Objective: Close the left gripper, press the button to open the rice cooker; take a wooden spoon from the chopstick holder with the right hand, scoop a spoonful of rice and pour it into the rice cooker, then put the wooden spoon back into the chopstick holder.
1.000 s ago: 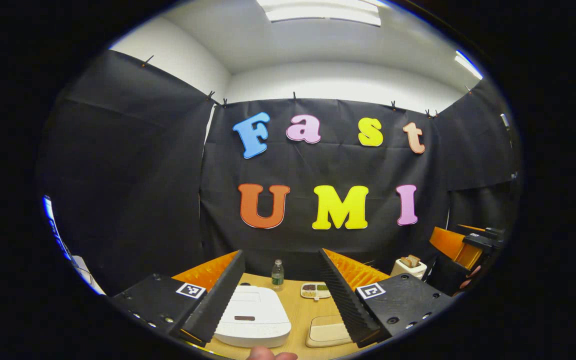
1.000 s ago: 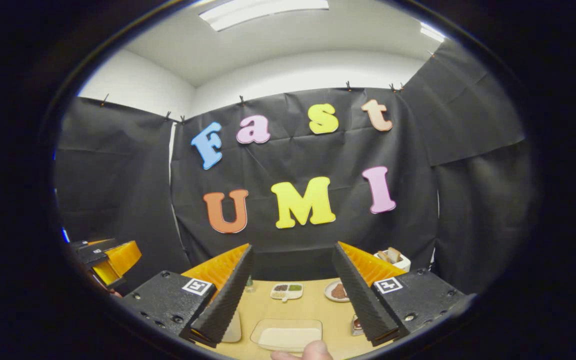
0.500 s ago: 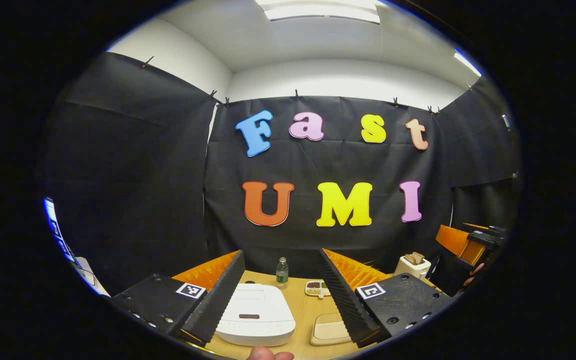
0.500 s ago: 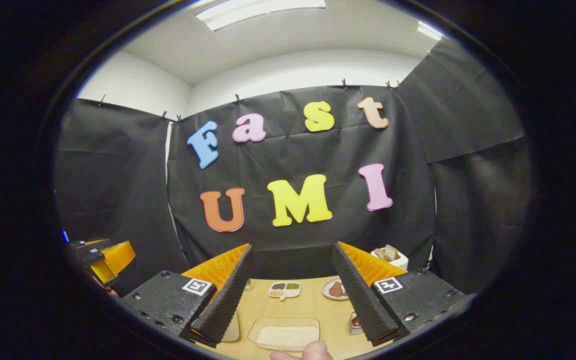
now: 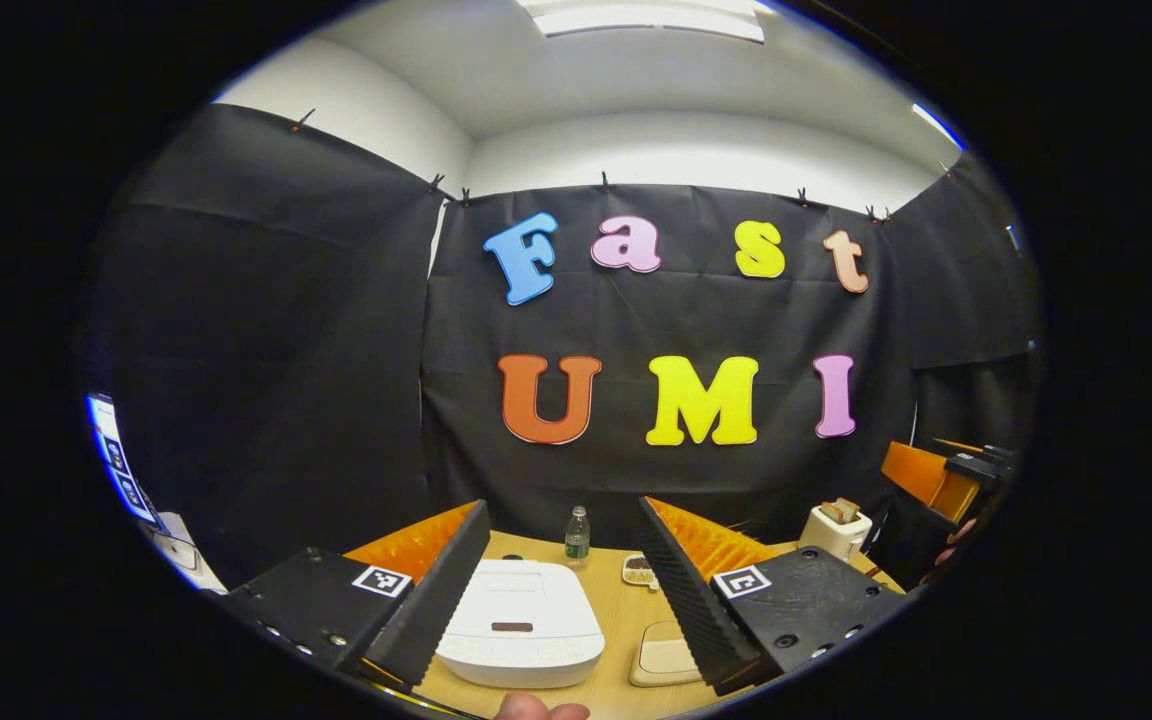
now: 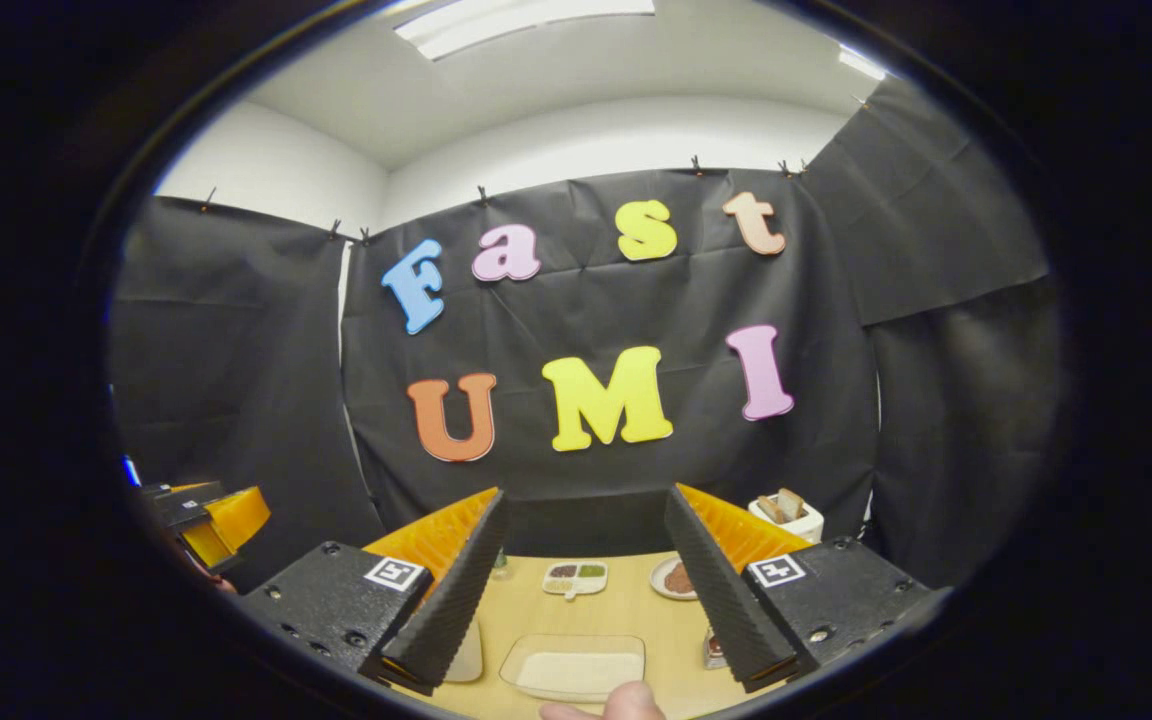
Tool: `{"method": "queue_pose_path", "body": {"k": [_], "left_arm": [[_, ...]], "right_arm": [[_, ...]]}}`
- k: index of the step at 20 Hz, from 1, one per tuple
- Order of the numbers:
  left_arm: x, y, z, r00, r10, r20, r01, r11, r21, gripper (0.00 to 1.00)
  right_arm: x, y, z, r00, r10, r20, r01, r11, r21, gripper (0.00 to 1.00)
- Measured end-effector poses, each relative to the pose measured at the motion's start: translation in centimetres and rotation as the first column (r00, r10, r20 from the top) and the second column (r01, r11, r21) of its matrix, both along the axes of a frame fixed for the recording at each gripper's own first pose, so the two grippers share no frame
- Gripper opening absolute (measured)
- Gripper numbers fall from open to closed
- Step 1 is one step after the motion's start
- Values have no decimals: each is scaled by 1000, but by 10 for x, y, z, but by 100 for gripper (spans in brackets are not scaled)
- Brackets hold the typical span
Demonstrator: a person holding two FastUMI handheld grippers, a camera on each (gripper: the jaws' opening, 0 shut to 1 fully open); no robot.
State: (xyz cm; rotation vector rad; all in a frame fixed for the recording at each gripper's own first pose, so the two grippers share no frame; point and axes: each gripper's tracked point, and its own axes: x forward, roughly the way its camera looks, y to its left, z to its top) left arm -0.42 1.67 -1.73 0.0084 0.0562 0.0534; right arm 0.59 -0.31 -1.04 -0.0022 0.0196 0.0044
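Note:
The white rice cooker (image 5: pixel 521 620) sits with its lid down on the wooden table (image 5: pixel 616 610), low between the fingers of my left gripper (image 5: pixel 563 508). That gripper is open and holds nothing, hovering above and short of the cooker. A shallow tray of white rice (image 6: pixel 576 665) lies on the table below my right gripper (image 6: pixel 585 495), which is also open with nothing between its fingers. The same rice tray (image 5: pixel 666 660) shows to the right of the cooker. Each view catches the other gripper at its side: the right gripper (image 5: pixel 946 475) and the left gripper (image 6: pixel 206 515).
A small bottle (image 5: pixel 577 535) stands behind the cooker. A divided dish (image 6: pixel 576 575) and a plate of brown food (image 6: pixel 678 578) lie at the table's back. A toaster with bread (image 6: pixel 786 515) stands at the far right. A thumb (image 6: pixel 616 708) shows at the bottom edge.
The left gripper has turned slightly left, so the cooker and bottle have slid a little to the right in its view. The right gripper has barely moved. Both stay open.

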Motion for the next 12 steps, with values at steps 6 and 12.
{"method": "queue_pose_path", "body": {"k": [6, 12], "left_arm": [[3, -2, -25, 997, 0, -71, 0, 1000, 4, 94], [9, 2, -69, 977, 6, -211, -2, 1000, 20, 95]], "right_arm": [[0, -21, -15, 999, -25, -30, 25, 1000, -18, 96], [-3, -56, -32, 995, -86, -56, 84, 996, -38, 100]]}}
